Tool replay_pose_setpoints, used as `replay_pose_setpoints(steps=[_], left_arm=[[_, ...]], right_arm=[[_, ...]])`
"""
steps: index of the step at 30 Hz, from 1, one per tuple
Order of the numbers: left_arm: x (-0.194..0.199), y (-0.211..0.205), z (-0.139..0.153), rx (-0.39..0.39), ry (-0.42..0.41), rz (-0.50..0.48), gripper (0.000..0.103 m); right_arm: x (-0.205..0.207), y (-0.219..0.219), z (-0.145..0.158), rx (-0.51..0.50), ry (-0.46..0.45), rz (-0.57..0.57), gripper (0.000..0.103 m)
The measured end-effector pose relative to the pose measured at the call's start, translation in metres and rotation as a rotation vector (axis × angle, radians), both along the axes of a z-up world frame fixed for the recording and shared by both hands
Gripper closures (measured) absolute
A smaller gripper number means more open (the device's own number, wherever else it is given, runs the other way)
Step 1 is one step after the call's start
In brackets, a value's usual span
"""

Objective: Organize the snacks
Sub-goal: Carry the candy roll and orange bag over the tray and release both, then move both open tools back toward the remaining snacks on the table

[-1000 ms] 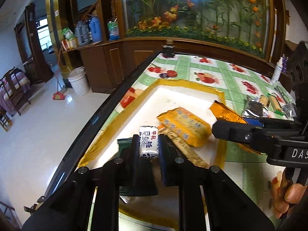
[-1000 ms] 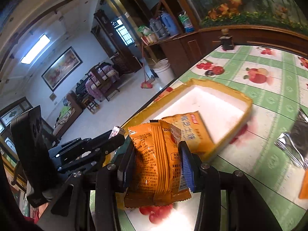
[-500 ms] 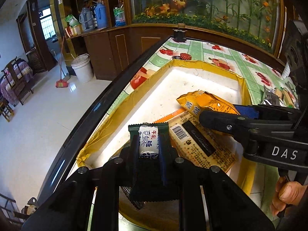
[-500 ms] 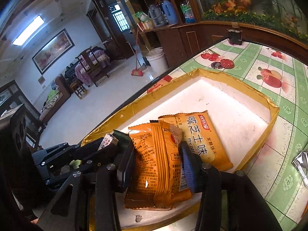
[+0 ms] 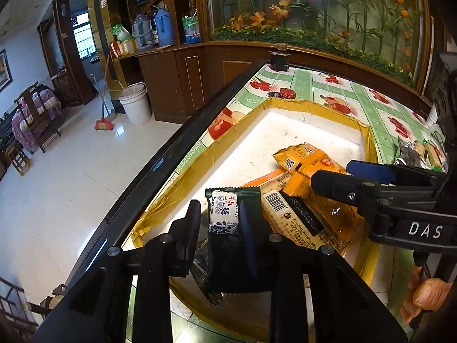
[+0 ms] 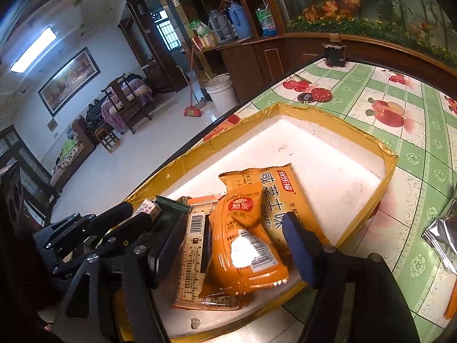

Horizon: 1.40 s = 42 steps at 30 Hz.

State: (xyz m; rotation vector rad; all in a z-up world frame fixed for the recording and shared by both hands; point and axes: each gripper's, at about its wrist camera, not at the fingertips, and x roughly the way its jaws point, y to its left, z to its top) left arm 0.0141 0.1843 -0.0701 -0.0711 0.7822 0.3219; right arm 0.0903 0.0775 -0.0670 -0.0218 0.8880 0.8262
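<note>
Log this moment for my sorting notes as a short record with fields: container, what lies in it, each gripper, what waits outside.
container: yellow-rimmed tray with a white floor, on the fruit-print tablecloth
in tray: biscuit pack, orange packet, barcode pack
left gripper: jaws just opening; white candy and dark green packet between them, left pad apart
right gripper: jaws just opening, clear of the orange packet
outside tray: silver packet

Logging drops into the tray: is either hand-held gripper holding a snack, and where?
Neither: both jaws have just been opening; candy and orange packet lie loose between them.
</note>
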Motion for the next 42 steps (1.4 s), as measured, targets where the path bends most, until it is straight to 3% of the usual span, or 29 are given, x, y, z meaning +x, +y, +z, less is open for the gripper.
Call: replay_pose_setpoints(steps=[3, 5, 6, 14, 17, 23, 28, 30, 35, 39, 40, 42], left_arm=[[-0.006, 0.001, 0.008, -0.012, -0.028, 0.008, 0.074], [-0.010, 0.001, 0.015, -0.014, -0.049, 0.011, 0.057], [-0.012, 0.000, 0.018, -0.014, -0.063, 0.008, 0.056], [-0.024, -0.033, 0.042, 0.007, -0.144, -0.059, 0.056], [-0.026, -0.051, 0.048, 0.020, -0.157, -0.097, 0.056], [-0.027, -0.088, 0.057, 0.027, -0.174, -0.183, 0.048], [-0.027, -0.121, 0.058, 0.030, -0.165, -0.261, 0.048], [-0.026, -0.135, 0.057, 0.036, -0.157, -0.293, 0.048], [-0.023, -0.164, 0.052, 0.011, -0.128, -0.363, 0.048], [-0.016, -0.185, 0.048, -0.007, -0.102, -0.410, 0.048], [-0.016, -0.190, 0.048, -0.002, -0.104, -0.419, 0.048], [-0.014, -0.197, 0.049, 0.008, -0.110, -0.432, 0.048]], right_arm=[[-0.003, -0.007, 0.005, 0.017, -0.002, -0.013, 0.029], [-0.007, -0.018, 0.012, 0.067, -0.002, -0.027, 0.028], [-0.009, -0.026, 0.016, 0.104, 0.002, -0.036, 0.027], [-0.036, -0.098, 0.043, 0.384, 0.006, -0.119, 0.019], [-0.048, -0.126, 0.053, 0.446, -0.010, -0.151, 0.014], [-0.074, -0.186, 0.063, 0.473, -0.084, -0.268, 0.009], [-0.094, -0.239, 0.064, 0.536, -0.132, -0.360, 0.007], [-0.100, -0.256, 0.066, 0.515, -0.147, -0.411, 0.007], [-0.130, -0.302, 0.075, 0.569, -0.331, -0.506, 0.002], [-0.115, -0.339, 0.063, 0.600, -0.214, -0.580, 0.002], [-0.119, -0.348, 0.066, 0.601, -0.250, -0.616, 0.002], [-0.140, -0.360, 0.076, 0.588, -0.411, -0.679, 0.002]])
